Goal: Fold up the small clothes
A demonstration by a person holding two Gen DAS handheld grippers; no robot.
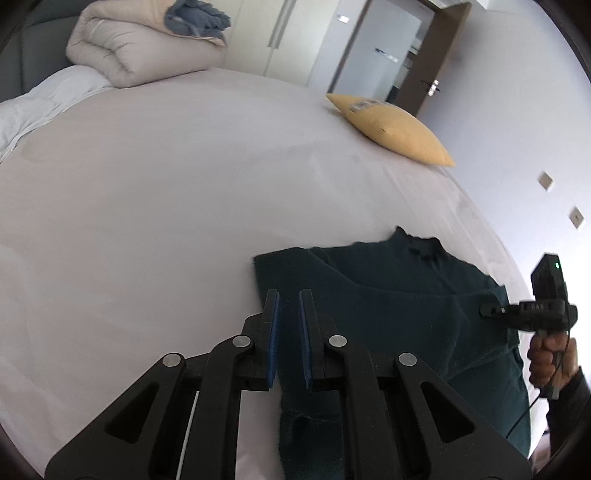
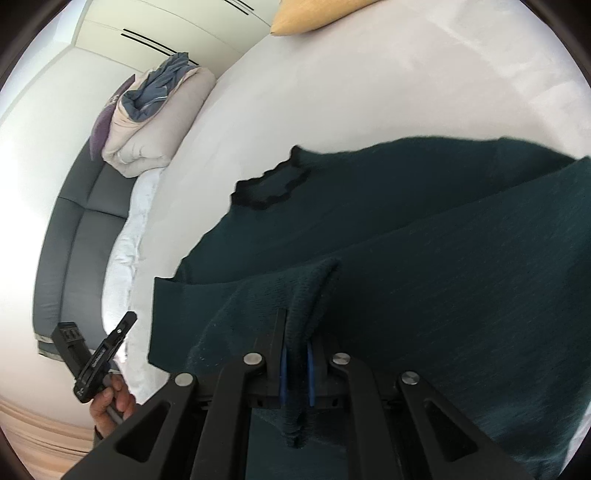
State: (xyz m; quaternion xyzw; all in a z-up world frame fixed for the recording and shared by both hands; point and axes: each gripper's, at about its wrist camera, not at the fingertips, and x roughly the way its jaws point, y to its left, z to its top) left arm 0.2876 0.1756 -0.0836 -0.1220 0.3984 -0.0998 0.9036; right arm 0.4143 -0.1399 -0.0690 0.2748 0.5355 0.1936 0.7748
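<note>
Nearest in the right wrist view, the right gripper (image 2: 295, 354) has its jaws pinching a raised fold of the dark green sweater (image 2: 424, 258), the knit bunched between the blue pads (image 2: 283, 373) and hanging in a tuft below them. In the left wrist view, the left gripper (image 1: 289, 328) hovers over the sweater's folded edge with its jaws spread a little and nothing between the pads.

The sweater lies flat on the bed (image 1: 166, 206), near its close edge, collar (image 2: 271, 186) pointing toward the middle of the mattress. One sleeve is folded across the body. The collar has a darker, wavy trim.

The right gripper also shows at the edge of the left view, a green light on its housing; some raised lettering on its side is too small to read. The left gripper appears in the right view, held in the person's left hand (image 2: 110, 402) off the bed's edge, above a wood floor (image 2: 37, 435).

Farther off, a yellow pillow (image 1: 395, 129) sits by the far edge of the bed; it carries a label whose print is too blurred to read. At the far corner a rolled beige duvet (image 1: 144, 51) holds a blue cloth (image 1: 197, 18), beside a grey padded headboard (image 2: 74, 236). Beyond stand white wardrobe doors (image 1: 273, 33).
</note>
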